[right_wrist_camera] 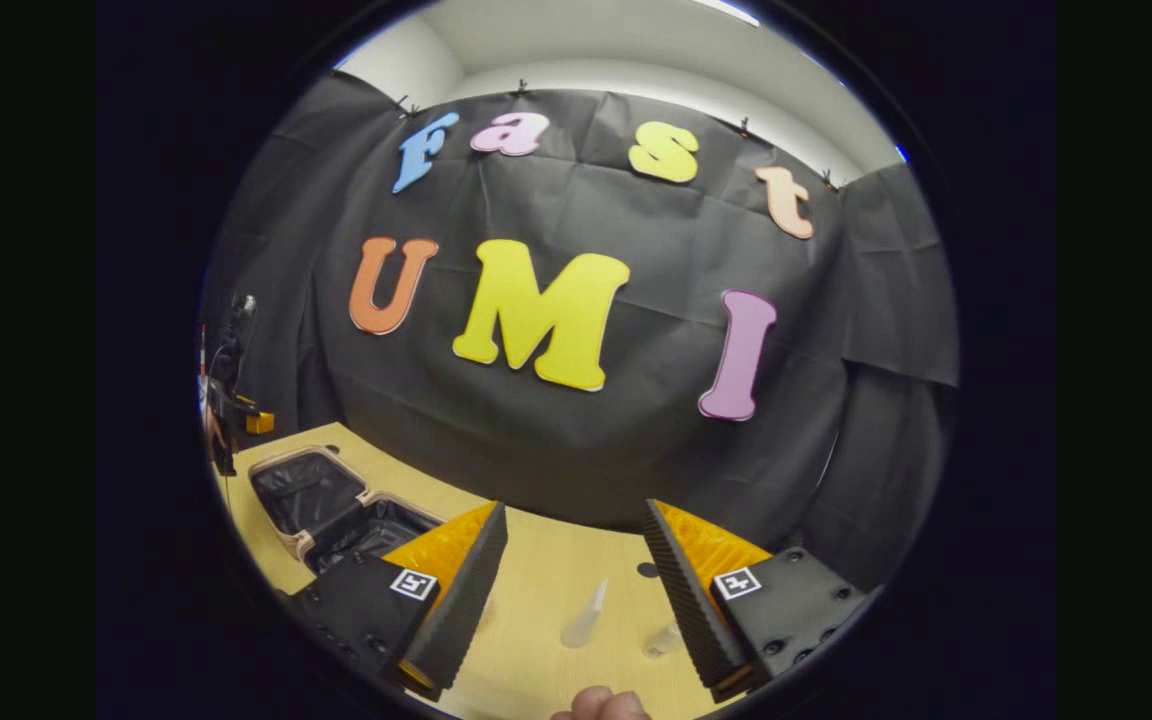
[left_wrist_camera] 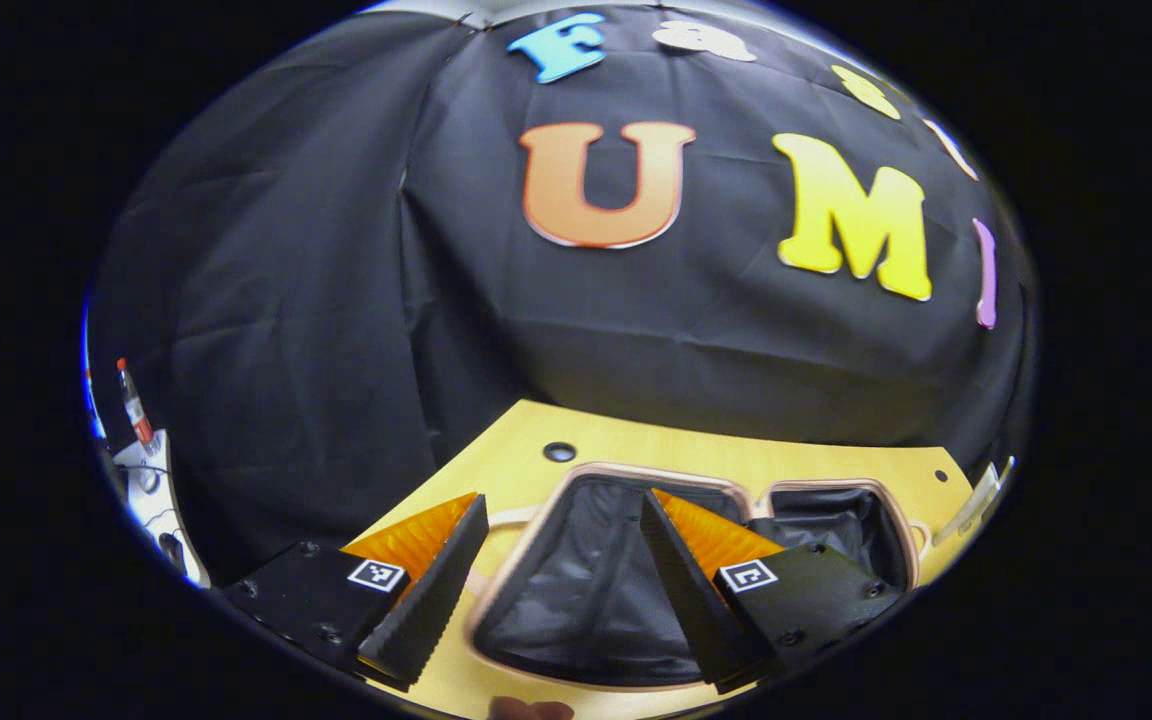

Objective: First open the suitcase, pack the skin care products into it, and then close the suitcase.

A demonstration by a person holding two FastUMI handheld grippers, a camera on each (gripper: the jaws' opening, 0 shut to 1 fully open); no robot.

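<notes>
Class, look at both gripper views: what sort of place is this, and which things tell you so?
Probably a staged recording booth, not a home: black cloth wall, a bare wooden table holding an open suitcase and small clear bottles, with a plain room wall above.

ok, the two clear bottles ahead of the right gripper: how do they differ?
The taller bottle narrows to a slim neck and top; the shorter bottle looks stubby. The taller bottle sits nearer the middle between the fingers; the shorter bottle sits close beside the right finger. Both are clear, on the wooden table, and ungripped.
</notes>
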